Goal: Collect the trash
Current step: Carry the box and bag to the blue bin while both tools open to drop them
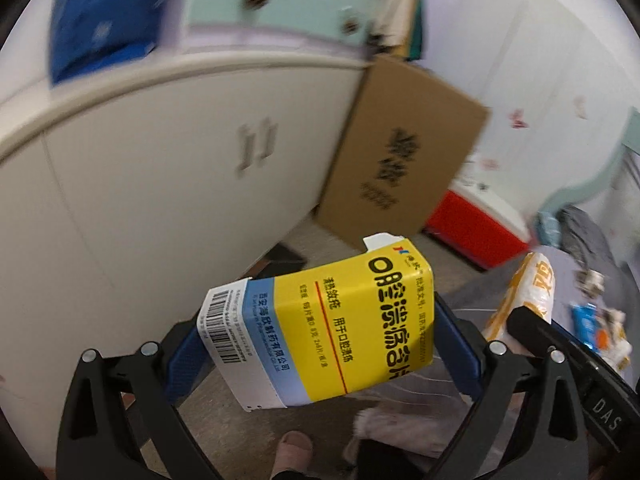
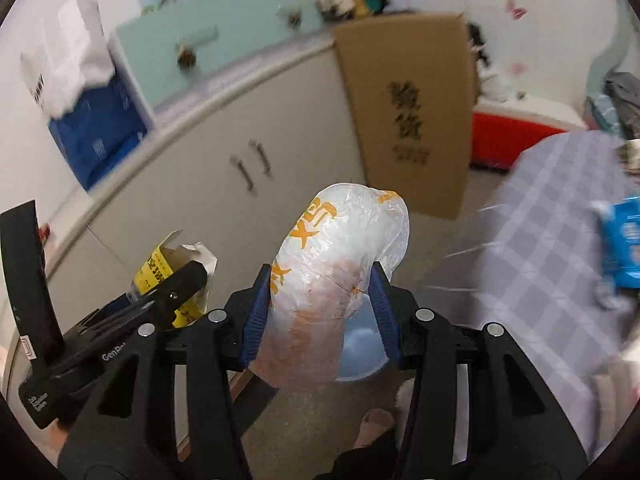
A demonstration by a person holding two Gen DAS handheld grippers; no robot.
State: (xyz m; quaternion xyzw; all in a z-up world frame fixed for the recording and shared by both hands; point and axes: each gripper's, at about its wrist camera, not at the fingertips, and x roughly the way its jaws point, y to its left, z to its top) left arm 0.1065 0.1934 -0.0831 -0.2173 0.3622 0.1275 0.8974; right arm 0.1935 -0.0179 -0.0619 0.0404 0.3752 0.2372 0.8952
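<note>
My left gripper (image 1: pixel 320 344) is shut on a yellow, white and blue medicine box (image 1: pixel 324 332), held tilted in the air above the floor. In the right wrist view the same box (image 2: pixel 160 272) shows at the lower left with the left gripper (image 2: pixel 176 292) on it. My right gripper (image 2: pixel 320 312) is shut on a crumpled clear plastic bag (image 2: pixel 340 264) with orange print, its blue pads pressed into both sides. In the left wrist view that bag (image 1: pixel 524 300) shows at the right edge.
A white cabinet (image 1: pixel 140 184) with two handles runs along the left. A tall cardboard box (image 1: pixel 404 160) leans beside it, with a red box (image 1: pixel 476 232) behind. A checked cloth (image 2: pixel 552 248) with a blue wrapper (image 2: pixel 624 240) lies at right. A foot in a slipper (image 2: pixel 376 428) stands below.
</note>
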